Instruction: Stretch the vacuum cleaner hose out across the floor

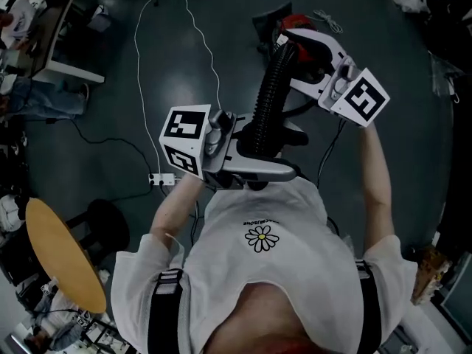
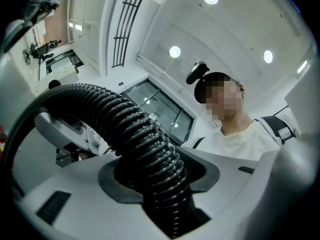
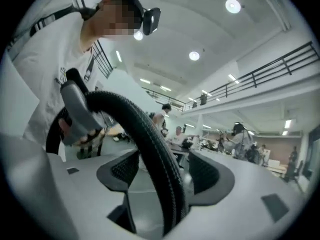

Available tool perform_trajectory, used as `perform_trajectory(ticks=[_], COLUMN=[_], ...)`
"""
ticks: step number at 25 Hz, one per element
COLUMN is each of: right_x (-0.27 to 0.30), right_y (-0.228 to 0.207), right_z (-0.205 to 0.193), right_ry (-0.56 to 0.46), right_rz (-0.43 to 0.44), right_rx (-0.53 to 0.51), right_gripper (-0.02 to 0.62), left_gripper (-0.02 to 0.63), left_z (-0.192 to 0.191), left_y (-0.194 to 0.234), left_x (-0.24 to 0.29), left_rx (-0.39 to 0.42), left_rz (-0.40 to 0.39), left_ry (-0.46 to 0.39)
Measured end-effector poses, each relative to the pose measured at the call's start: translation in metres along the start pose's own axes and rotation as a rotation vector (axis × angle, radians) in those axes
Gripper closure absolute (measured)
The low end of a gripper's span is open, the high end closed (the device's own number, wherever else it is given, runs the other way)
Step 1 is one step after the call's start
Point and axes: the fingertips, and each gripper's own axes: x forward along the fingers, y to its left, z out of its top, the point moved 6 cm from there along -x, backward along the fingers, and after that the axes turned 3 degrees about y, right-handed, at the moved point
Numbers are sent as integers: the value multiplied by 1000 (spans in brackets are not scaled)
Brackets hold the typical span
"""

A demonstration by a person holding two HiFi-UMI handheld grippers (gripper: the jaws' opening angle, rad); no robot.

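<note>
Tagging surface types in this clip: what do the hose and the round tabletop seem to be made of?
The hose is probably flexible black plastic, slightly glossy; its spiral ribs catch the ceiling light. The round tabletop looks like smooth tan wood or laminate, matte; no grain shows, so either is possible.

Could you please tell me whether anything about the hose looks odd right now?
Yes: the hose is up off the floor, arched in the air between the grippers. The left gripper is clamped on it, but the right gripper has its jaws apart, the hose lying loose between them.
</note>
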Motion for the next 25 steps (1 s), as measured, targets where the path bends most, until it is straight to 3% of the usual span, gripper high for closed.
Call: perform_trajectory(ticks=[2, 4, 7, 10, 13, 18, 21, 23, 25], right_x=[-8, -27, -51, -55, -43, -46, -69, -102, -135], right_y=[4, 19, 56, 101, 135, 177, 191, 189, 183], right_z=[-38, -79, -121, -156, -194, -234, -237, -231, -214], right_ry=[180, 301, 333, 407, 411, 353, 308, 341, 354], right_rz=[-74, -145, -179, -83, -2, -60, -112, -161, -240], right_rx=[-15, 111, 289, 303, 359, 421, 446, 430, 397], right_gripper=[298, 298, 298, 298, 298, 298, 301, 382, 425], left_gripper=[405, 405, 403, 403, 403, 403, 403, 403, 403], left_z=[-8, -19, -24, -31, -45, -94, -137, -164, -187], left_y=[-19, -45, -73, -98, -126, -178, -197, -193, -189], left_x=[-8, -9, 5, 29, 67, 145, 182, 195, 202], left_rx=[14, 43, 76, 108, 159, 179, 186, 218, 236], left_rz=[-30, -75, -147, -186, -199, -227, -114, 61, 248], left_ry=[9, 46, 44, 17, 76, 138, 183, 187, 206])
